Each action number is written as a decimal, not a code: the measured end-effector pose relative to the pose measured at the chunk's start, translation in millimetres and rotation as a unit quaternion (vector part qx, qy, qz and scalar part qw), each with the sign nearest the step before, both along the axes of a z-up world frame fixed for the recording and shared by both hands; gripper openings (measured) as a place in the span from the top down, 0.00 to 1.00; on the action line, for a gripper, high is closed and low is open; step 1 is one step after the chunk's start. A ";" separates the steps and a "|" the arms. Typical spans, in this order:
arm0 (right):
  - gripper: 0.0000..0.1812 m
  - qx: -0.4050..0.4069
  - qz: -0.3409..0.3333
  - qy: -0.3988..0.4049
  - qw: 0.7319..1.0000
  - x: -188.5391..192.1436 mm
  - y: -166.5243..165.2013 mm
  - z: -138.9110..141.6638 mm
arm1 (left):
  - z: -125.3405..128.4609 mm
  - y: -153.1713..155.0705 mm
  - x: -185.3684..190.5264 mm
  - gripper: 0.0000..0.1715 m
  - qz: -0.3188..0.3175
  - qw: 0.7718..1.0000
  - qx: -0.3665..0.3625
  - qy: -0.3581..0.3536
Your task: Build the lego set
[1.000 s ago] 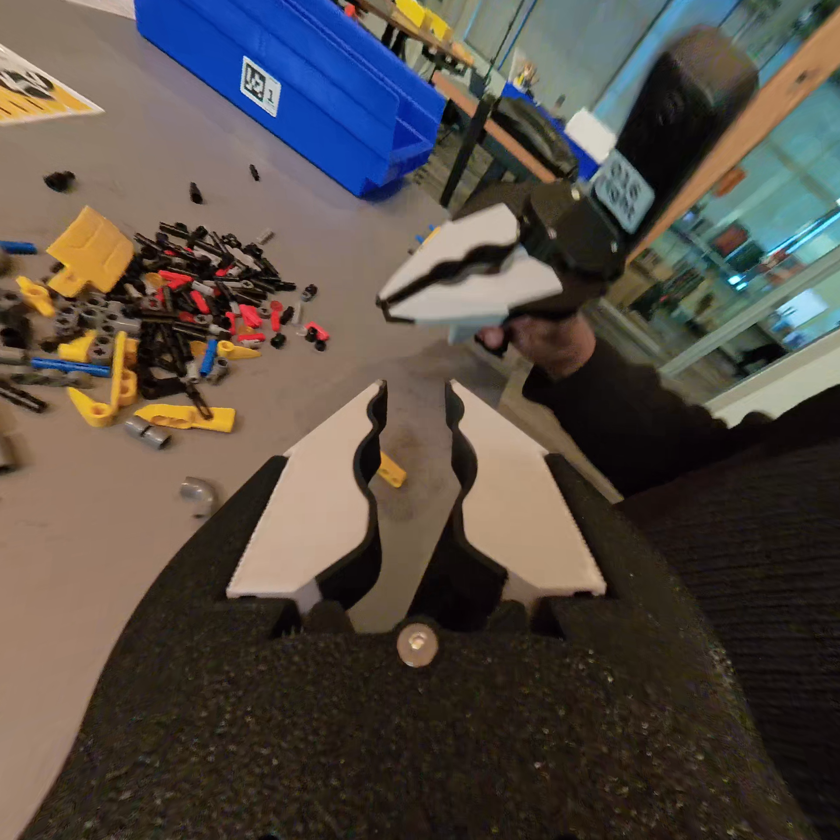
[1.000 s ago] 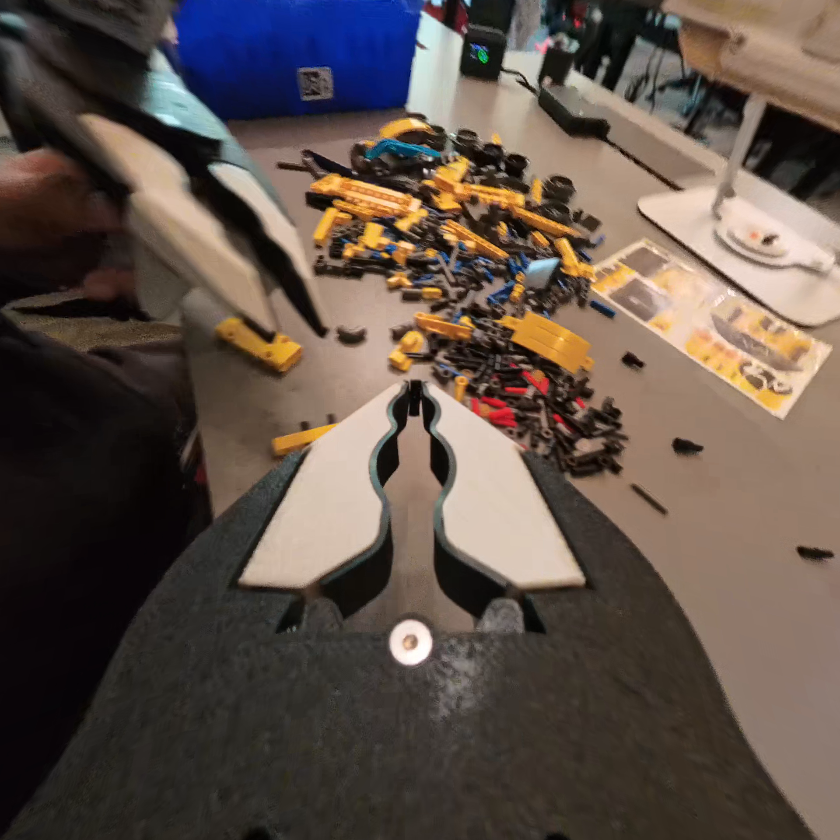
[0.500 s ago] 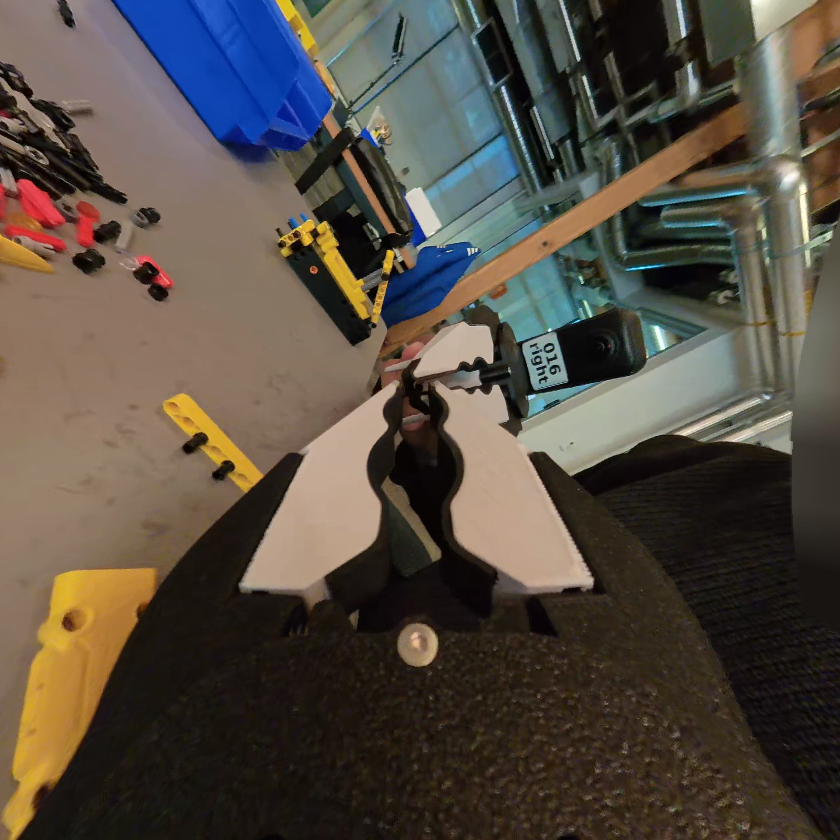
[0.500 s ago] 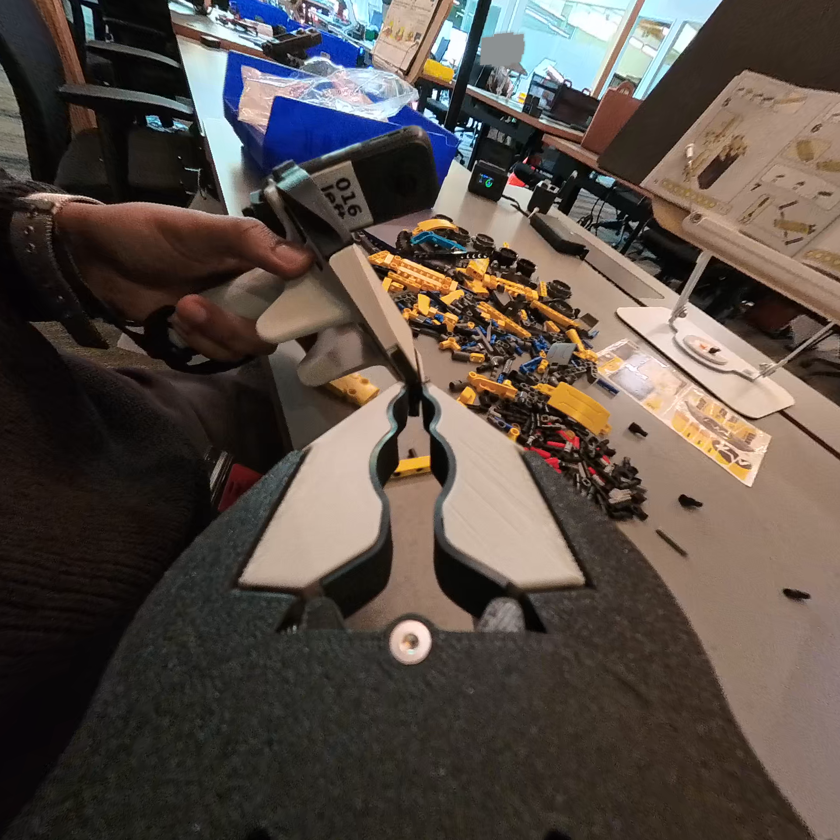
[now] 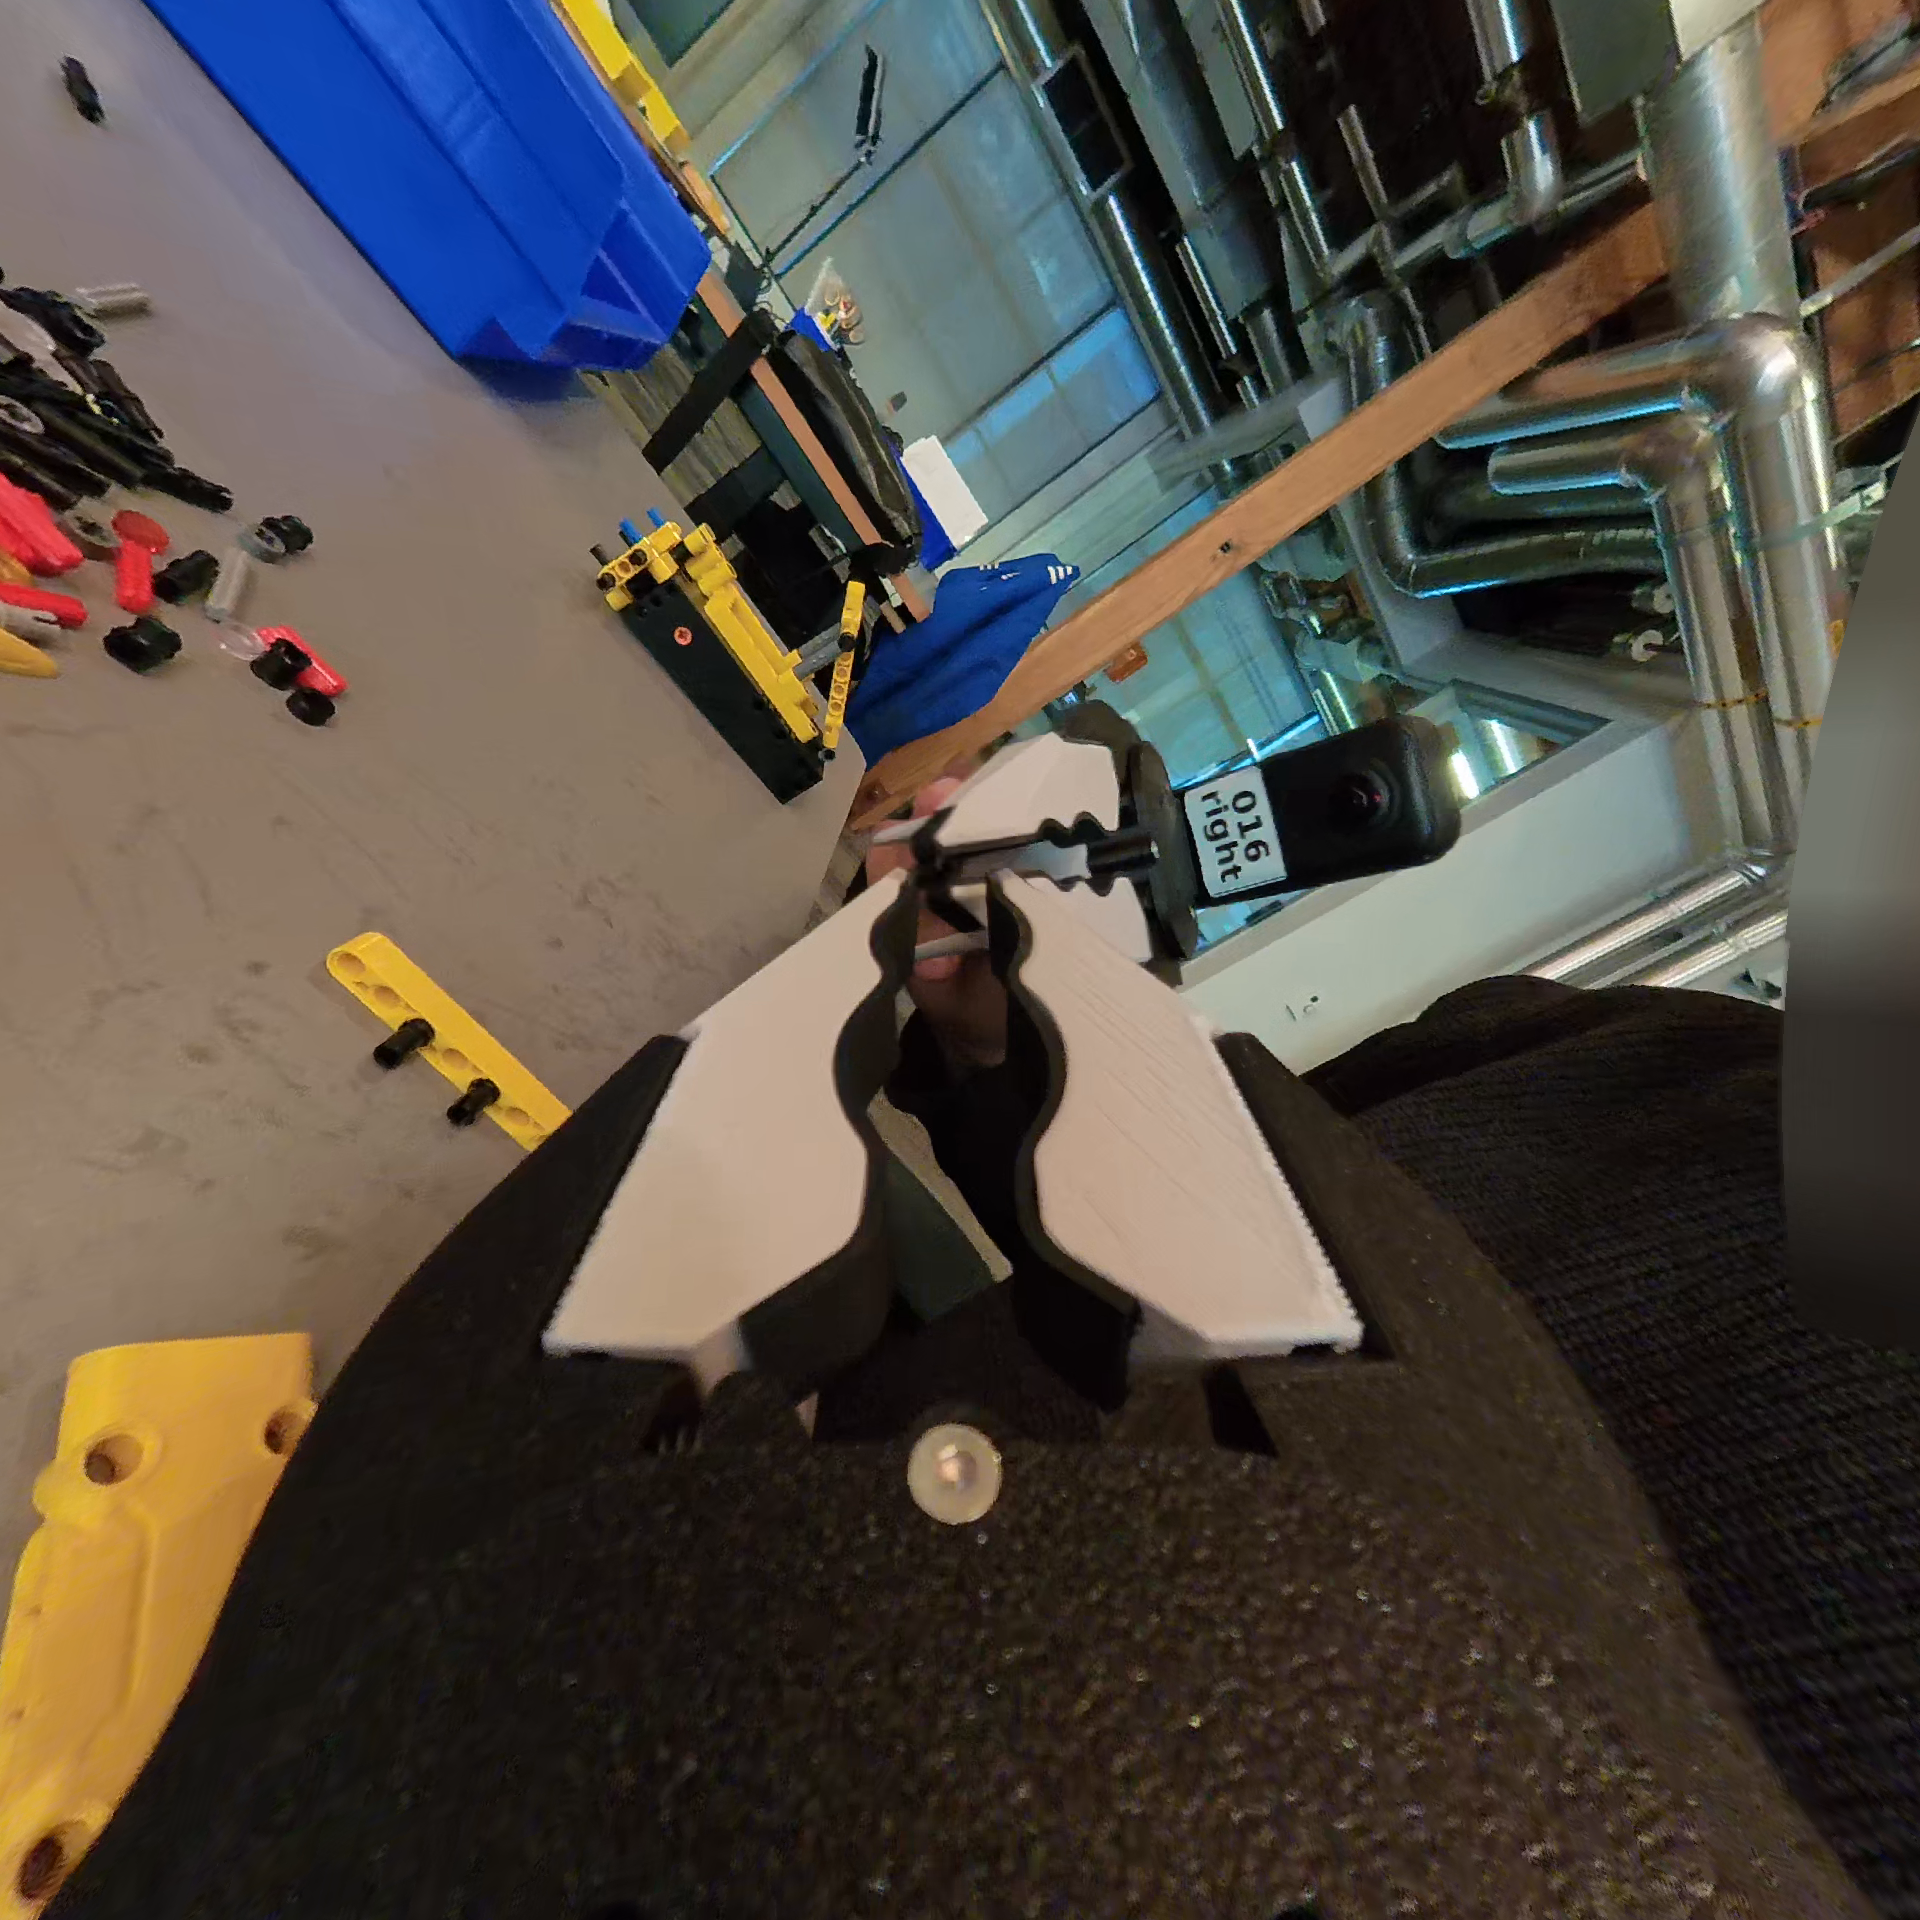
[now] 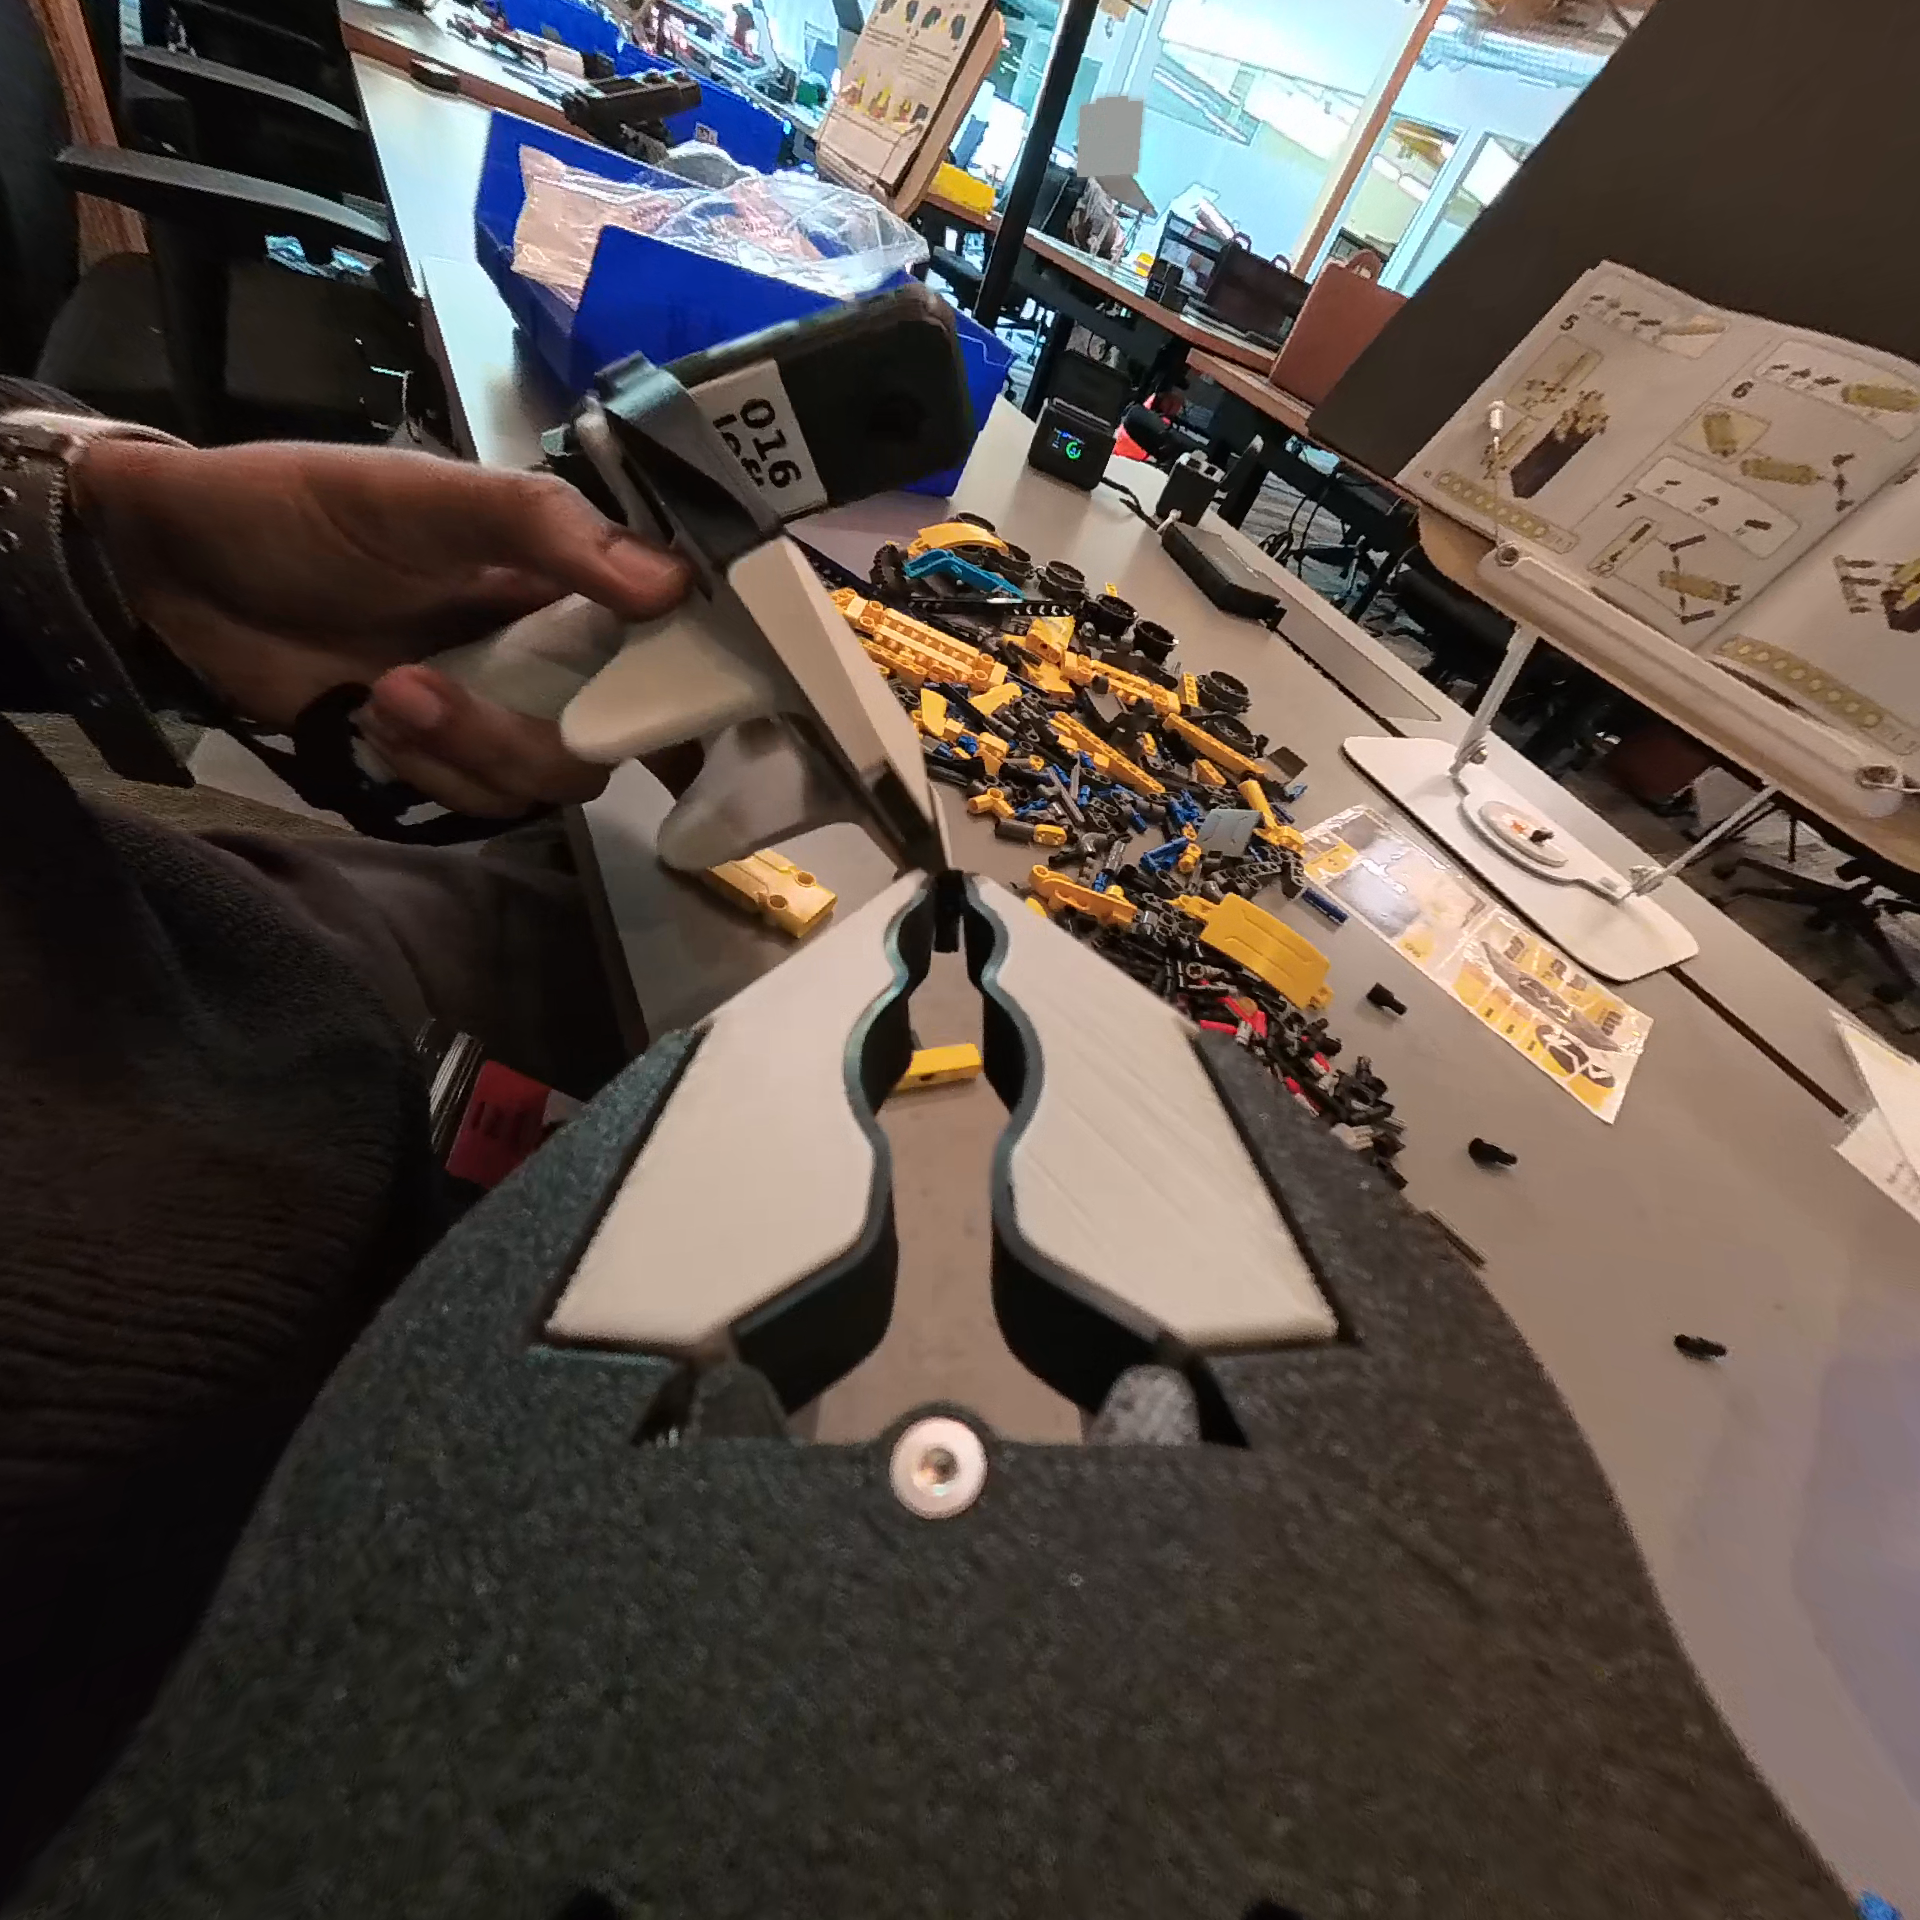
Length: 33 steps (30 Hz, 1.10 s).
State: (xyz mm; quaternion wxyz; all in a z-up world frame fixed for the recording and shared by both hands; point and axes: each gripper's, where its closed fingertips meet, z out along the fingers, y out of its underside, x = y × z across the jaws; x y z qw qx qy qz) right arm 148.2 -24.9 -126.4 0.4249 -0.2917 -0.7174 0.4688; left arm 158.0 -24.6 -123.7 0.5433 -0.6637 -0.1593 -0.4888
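Note:
My right gripper [image 6: 948, 899] is shut on a small black pin [image 6: 947, 923] and holds it above the grey table [image 6: 1621, 1247]. My left gripper [image 5: 943, 909] faces it tip to tip, and its jaws stand a narrow gap apart around that pin. A thin pale bar crosses the gap; I cannot tell whether it is gripped. The left gripper also shows in the right wrist view [image 6: 932, 857], held by a hand [image 6: 343, 582]. The right gripper also shows in the left wrist view [image 5: 920, 850].
A pile of yellow, black, blue and red building pieces [image 6: 1122, 769] covers the table's middle. Nearby are a blue bin [image 5: 447, 177], a black and yellow assembly [image 5: 727, 665], a yellow beam with two black pins [image 5: 447, 1039], a large yellow part [image 5: 135, 1507] and an instruction booklet on a stand [image 6: 1683, 468]. My two grippers' fingertips are within a few centimetres of each other.
Both grippers rose from over the table and turned toward each other until their tips met. The left jaws narrowed. In the last half second they hardly moved.

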 end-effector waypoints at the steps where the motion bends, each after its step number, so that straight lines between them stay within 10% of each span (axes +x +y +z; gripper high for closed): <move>1: 0.97 0.000 0.003 0.003 1.000 0.9 -1.2 1.3 | -1.3 0.7 -0.3 0.93 0.002 1.000 -0.004 0.001; 33: 0.97 -0.059 -0.026 0.055 0.996 -12.6 -1.5 18.2 | 18.0 7.7 -11.4 0.96 -0.025 0.986 0.046 -0.157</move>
